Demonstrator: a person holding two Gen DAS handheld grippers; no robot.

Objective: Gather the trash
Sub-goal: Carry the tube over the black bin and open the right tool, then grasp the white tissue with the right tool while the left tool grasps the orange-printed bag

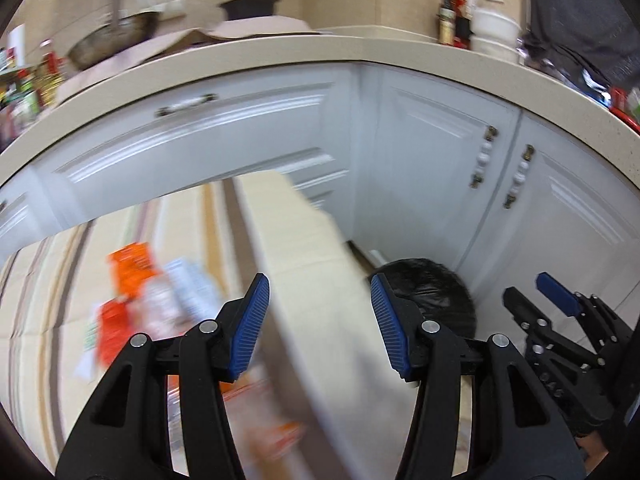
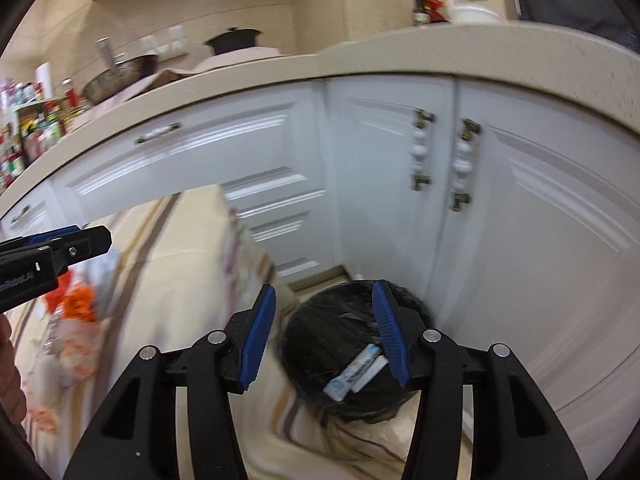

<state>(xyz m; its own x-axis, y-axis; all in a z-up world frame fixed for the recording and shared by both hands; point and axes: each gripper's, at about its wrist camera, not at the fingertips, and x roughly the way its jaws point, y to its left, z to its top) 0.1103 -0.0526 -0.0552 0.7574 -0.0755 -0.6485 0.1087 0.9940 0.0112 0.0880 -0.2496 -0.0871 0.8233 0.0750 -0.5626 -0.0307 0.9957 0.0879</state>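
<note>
Blue ribbed pads of the right gripper (image 2: 324,334) frame the nearest ground in the right wrist view, spread wide with nothing between them. Just beyond, at about 1 o'clock from their midpoint, sits the round bin lined with a black plastic bag (image 2: 340,320), tucked against the white panelled cabinet doors (image 2: 400,216). A small white-and-blue carton (image 2: 354,372) already lies inside it, close to the right-hand pad, its long axis running from 8 o'clock to 2 o'clock.

The left gripper (image 1: 318,322) is likewise released and holds nothing. From its own camera the remaining litter, a blurred heap of orange-and-white wrappers (image 1: 132,296), lies at about 9 to 10 o'clock, on the striped beige cloth-covered table (image 1: 48,280), while the bin (image 1: 444,292) is off at 2 o'clock, past the table's edge.

So the decisive relation, as I judge it: the wrappers lie to the left, nearer the left tongs, and the bin lies nearer the right. Motion blur hides the outline and long axis of any single wrapper; I cannot tell them. The left arm seems the better placed for the next pick.
</note>
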